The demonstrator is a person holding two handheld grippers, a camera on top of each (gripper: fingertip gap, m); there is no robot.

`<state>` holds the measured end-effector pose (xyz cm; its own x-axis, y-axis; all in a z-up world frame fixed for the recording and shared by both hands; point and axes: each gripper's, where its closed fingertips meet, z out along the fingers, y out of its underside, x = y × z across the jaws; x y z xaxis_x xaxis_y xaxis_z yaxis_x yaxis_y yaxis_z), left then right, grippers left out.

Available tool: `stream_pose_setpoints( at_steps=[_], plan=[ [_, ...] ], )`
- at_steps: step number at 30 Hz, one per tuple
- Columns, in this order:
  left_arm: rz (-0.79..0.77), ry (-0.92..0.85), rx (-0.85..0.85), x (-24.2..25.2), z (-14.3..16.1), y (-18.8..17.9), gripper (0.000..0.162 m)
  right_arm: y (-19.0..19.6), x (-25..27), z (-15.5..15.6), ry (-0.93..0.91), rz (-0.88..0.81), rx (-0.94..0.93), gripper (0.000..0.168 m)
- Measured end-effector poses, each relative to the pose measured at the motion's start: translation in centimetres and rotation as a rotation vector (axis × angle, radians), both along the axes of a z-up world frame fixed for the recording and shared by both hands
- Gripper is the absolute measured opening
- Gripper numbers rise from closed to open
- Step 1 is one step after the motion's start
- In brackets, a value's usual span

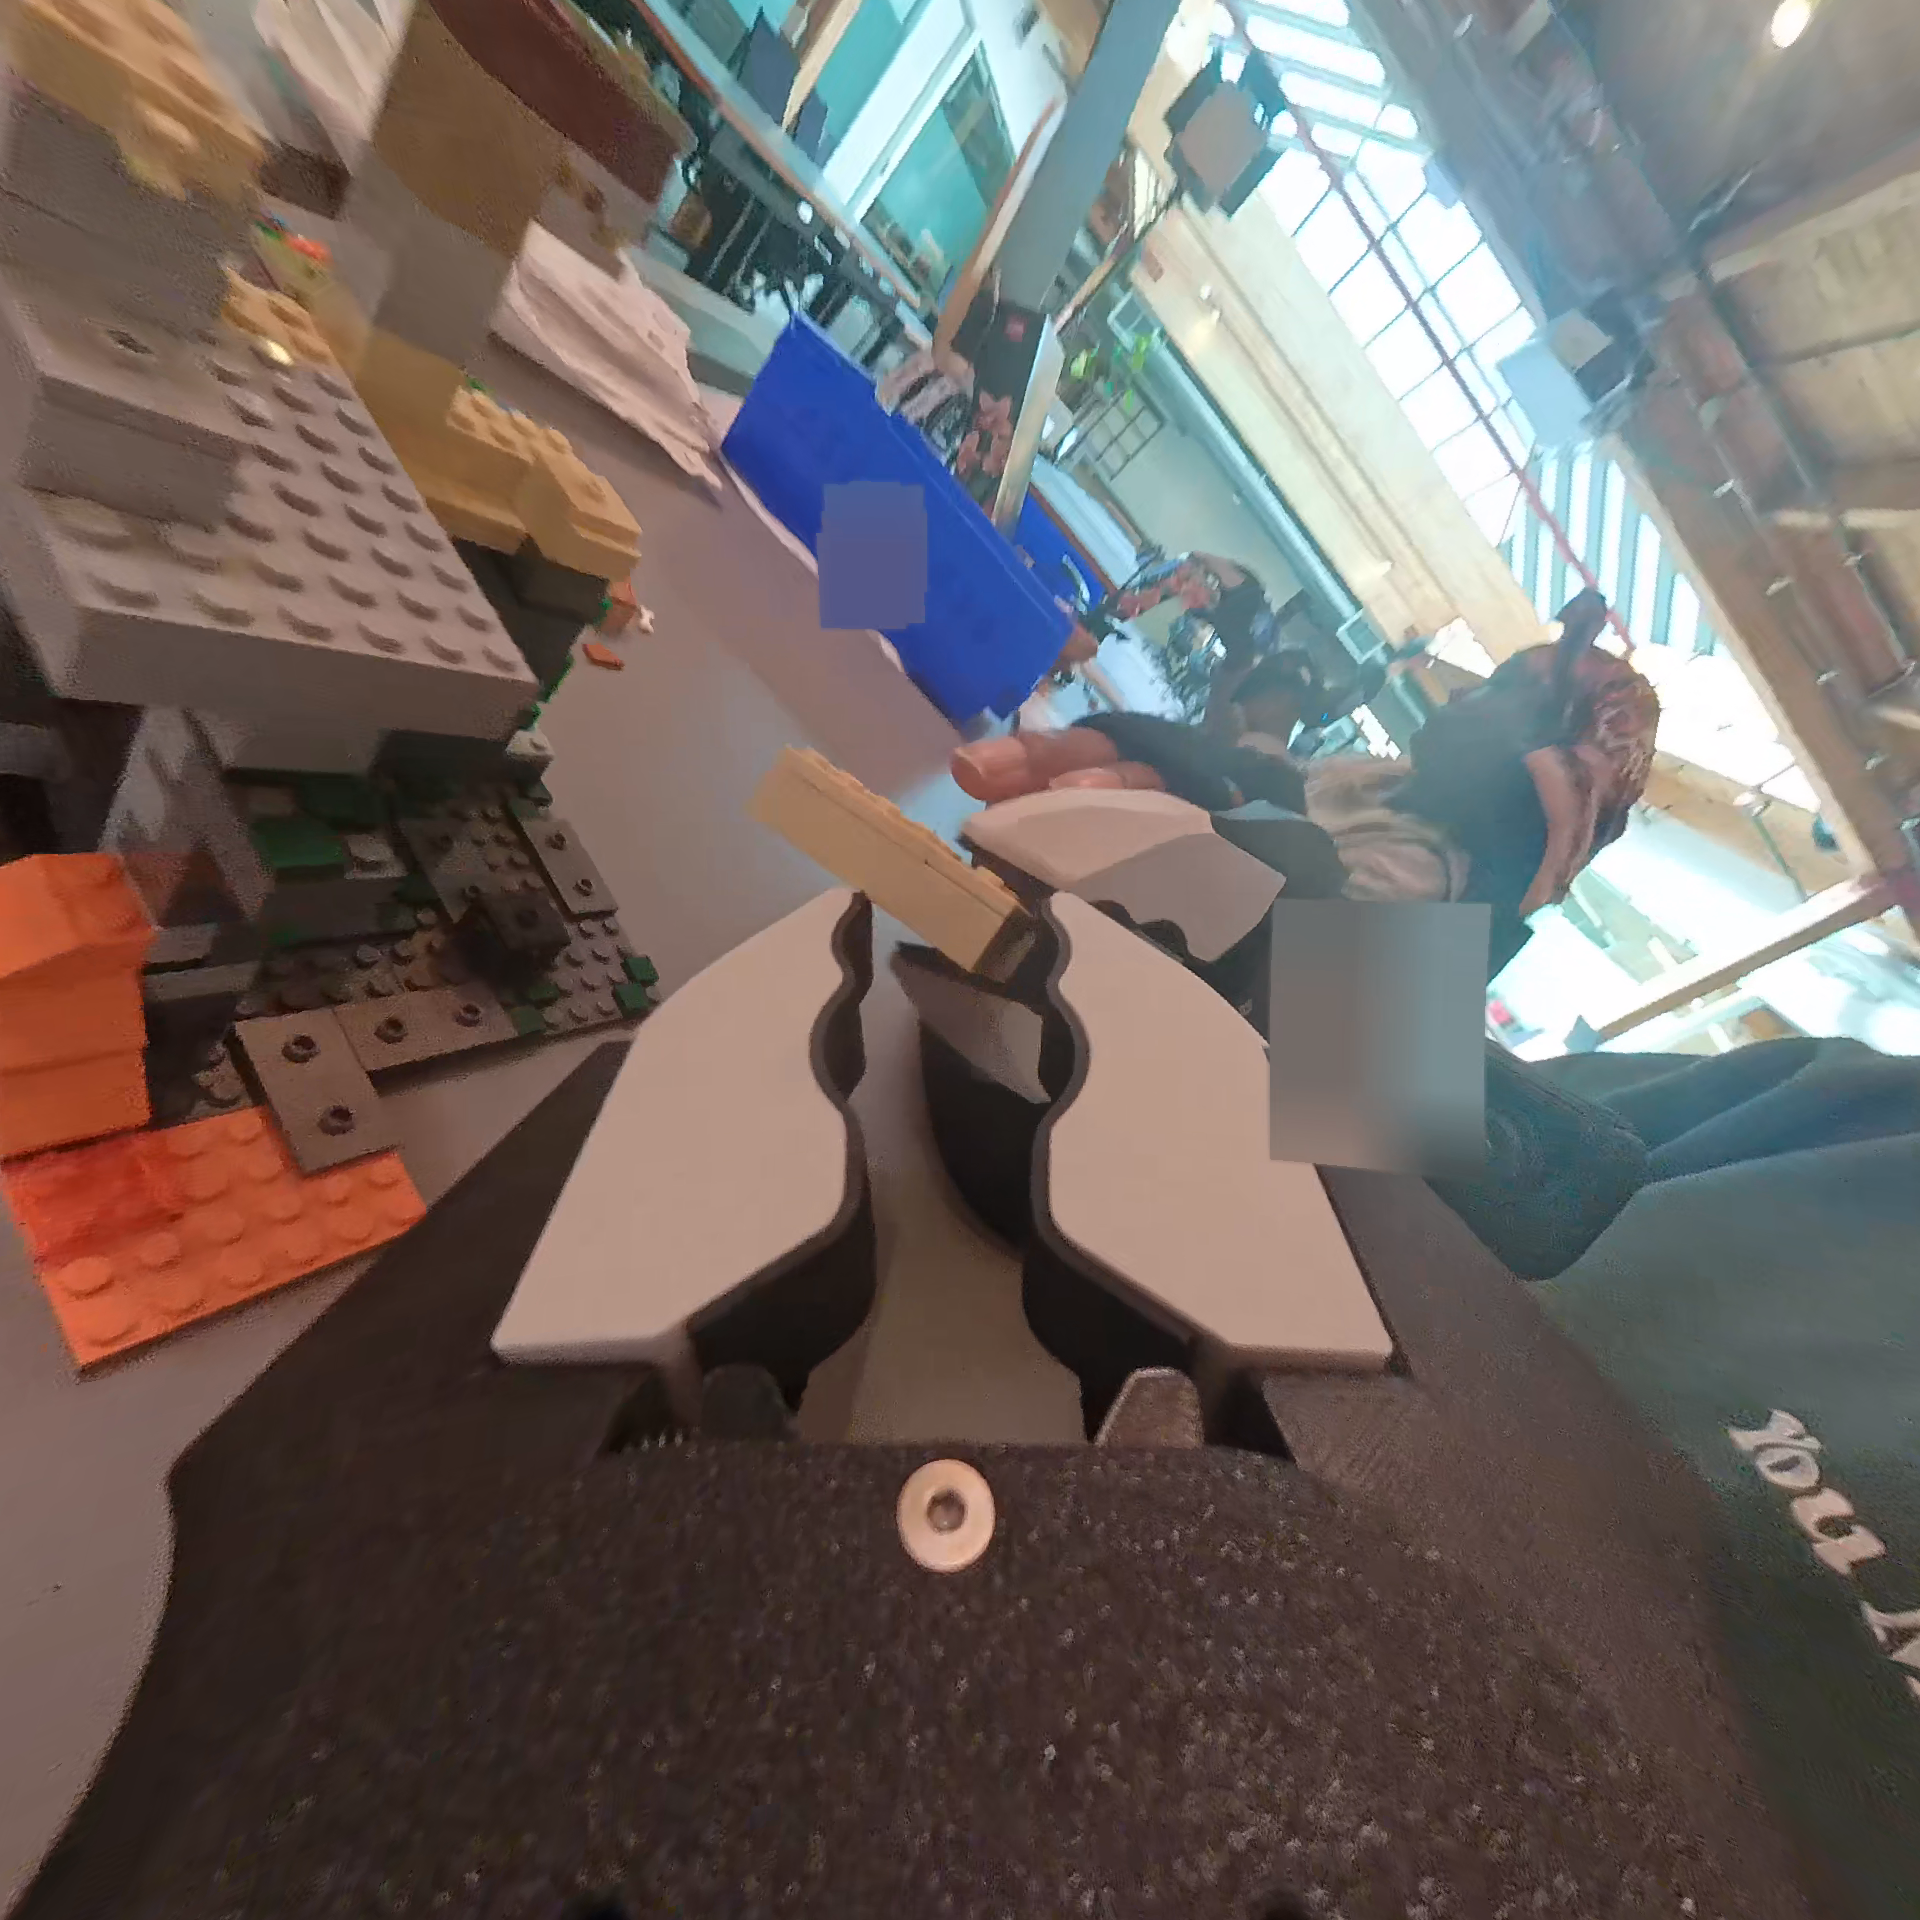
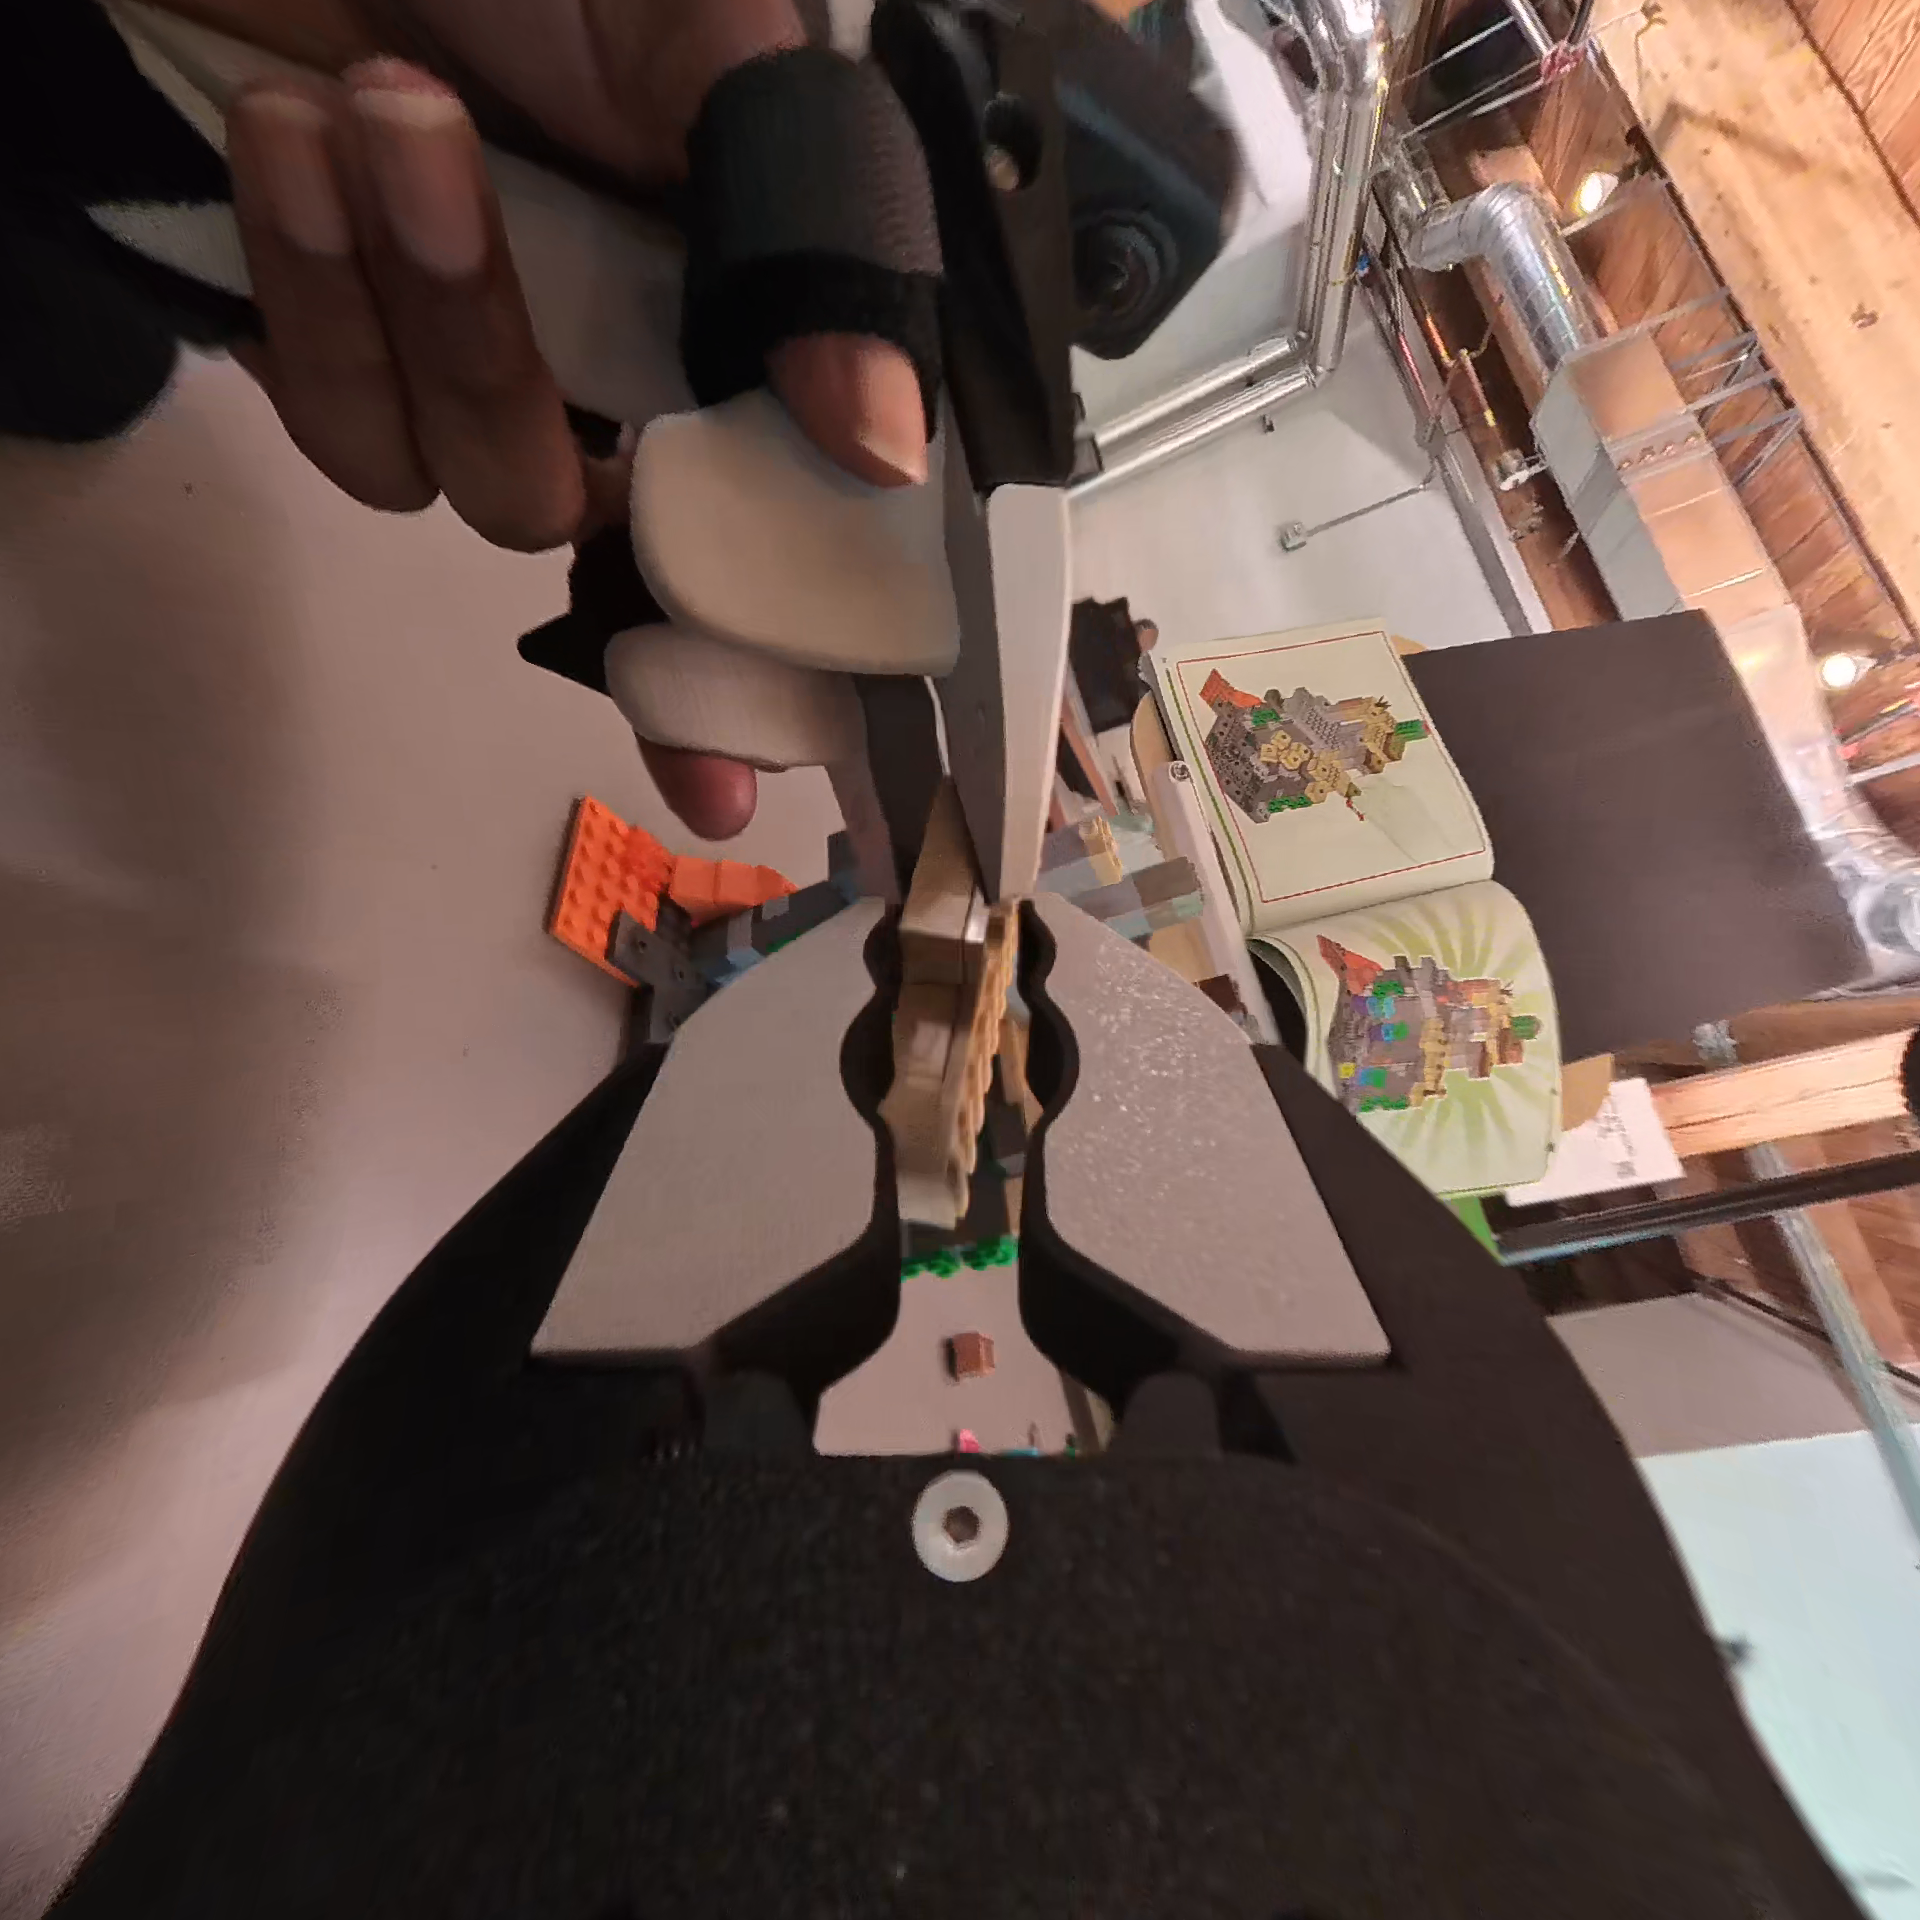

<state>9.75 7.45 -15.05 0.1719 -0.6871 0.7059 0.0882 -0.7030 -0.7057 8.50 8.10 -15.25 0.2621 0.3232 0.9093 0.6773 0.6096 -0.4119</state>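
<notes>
- The left tool (image 1: 951, 940) pinches one end of a cream studded plate (image 1: 883, 862); its tips stand only as far apart as the plate is thick.
- The plate is long, thin and pale, with low studs on its upper face. Its long axis runs from the tool tips up and away to the left, toward the grey brick model (image 1: 281, 561).
- The right tool (image 2: 951, 935) is pressed on a tan brick assembly (image 2: 940, 1049), a flat, stepped piece with studs along one edge, lying lengthwise between the fingers.
- In the right wrist view the left tool's tip meets the top end of that assembly, with a gloved hand (image 2: 499, 312) above it.
- Right of the assembly an open instruction booklet (image 2: 1351, 831) stands; left, an orange plate (image 2: 613, 873) lies on the bench (image 2: 260, 727).
</notes>
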Motion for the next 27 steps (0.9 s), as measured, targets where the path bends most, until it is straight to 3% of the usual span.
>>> stream_pose_setpoints(
  at_steps=[2,6,9,12,15,22,27],
  plan=[
    [-0.003,-0.053,-0.015,-0.8,0.5,0.3,0.02,-0.2,0.1,0.4,0.039,0.016,-0.028,0.022],
    [0.004,-0.029,0.047,-1.7,0.1,0.5,0.02,-0.1,0.7,0.7,0.115,0.036,-0.11,0.022],
    [0.012,0.014,0.145,-2.0,0.0,0.4,0.02,0.6,1.4,0.2,0.235,0.07,-0.362,0.022],
    [0.034,0.123,0.289,-2.2,-0.6,0.4,0.02,0.8,1.9,-0.6,0.365,0.123,-0.687,0.033],
    [0.041,0.249,0.447,-1.9,-1.4,0.2,0.02,0.8,2.0,-1.4,0.41,0.154,-0.873,0.042],
    [-0.006,0.341,0.666,-0.5,-1.6,-1.6,0.02,0.3,0.7,-4.2,0.281,0.13,-0.92,0.058],
    [-0.023,0.344,0.7,-0.3,-1.6,-2.1,0.02,0.4,1.0,-4.6,0.219,0.107,-0.838,0.037]
  ],
)
